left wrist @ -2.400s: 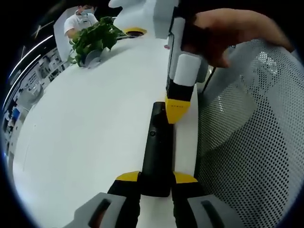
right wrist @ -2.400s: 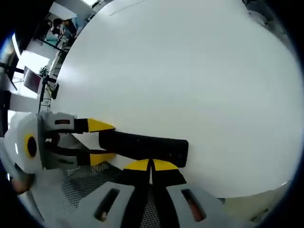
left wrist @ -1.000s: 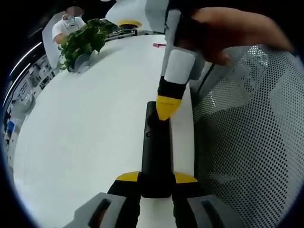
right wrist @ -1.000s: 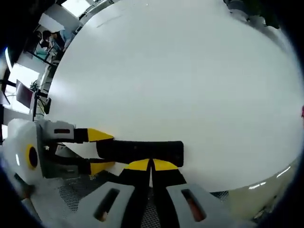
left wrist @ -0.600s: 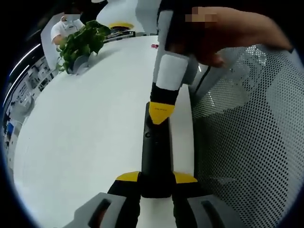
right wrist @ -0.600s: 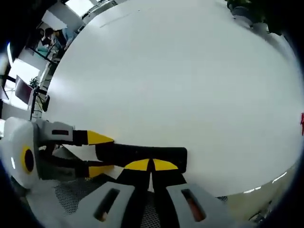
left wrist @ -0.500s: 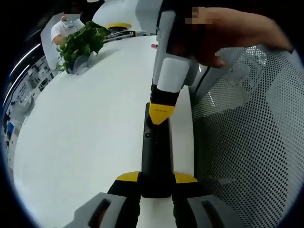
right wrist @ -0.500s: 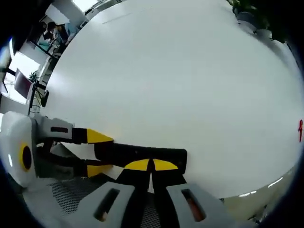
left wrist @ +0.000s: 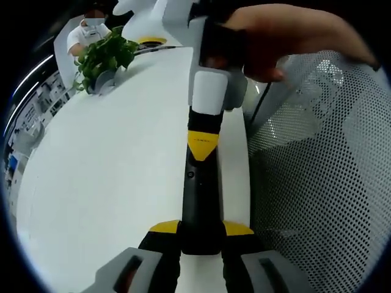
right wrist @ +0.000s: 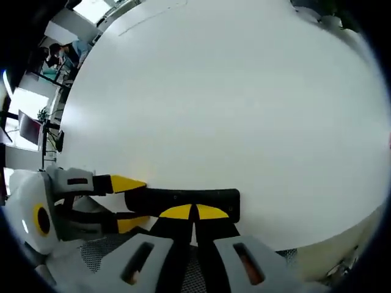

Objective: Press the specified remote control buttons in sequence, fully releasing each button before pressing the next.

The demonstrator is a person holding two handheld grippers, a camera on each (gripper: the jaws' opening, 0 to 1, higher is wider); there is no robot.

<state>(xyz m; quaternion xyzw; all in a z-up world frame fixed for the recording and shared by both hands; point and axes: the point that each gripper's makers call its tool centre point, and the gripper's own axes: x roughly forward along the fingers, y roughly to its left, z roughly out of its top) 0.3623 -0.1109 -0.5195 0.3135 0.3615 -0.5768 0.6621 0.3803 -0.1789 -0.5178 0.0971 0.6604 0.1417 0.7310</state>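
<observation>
A long black remote control (left wrist: pixel 199 201) lies on the white table (left wrist: pixel 110 159), near its edge. My left gripper (left wrist: pixel 201 227) is shut on the remote's near end, a yellow-tipped jaw on each side. My right gripper (left wrist: pixel 201 144), held by a hand (left wrist: pixel 275 33), comes down from above with its jaws shut. Its yellow tip rests on the remote's far part, just beyond a small round button (left wrist: pixel 191 175). In the right gripper view the shut right gripper (right wrist: pixel 194 212) sits on the remote (right wrist: pixel 183 198), with the left gripper (right wrist: pixel 131 202) clamped on the remote's left end.
A white mesh chair back (left wrist: pixel 317 171) stands close along the table's right edge. A potted green plant (left wrist: pixel 104 55) and a yellow-rimmed object (left wrist: pixel 149 41) are at the table's far end, with a person (left wrist: pixel 85 30) behind them. The table (right wrist: pixel 232 97) spreads wide and white.
The right gripper's tip has slid sideways from the remote's far right corner onto its centre line. The left gripper's hold on the remote is unchanged.
</observation>
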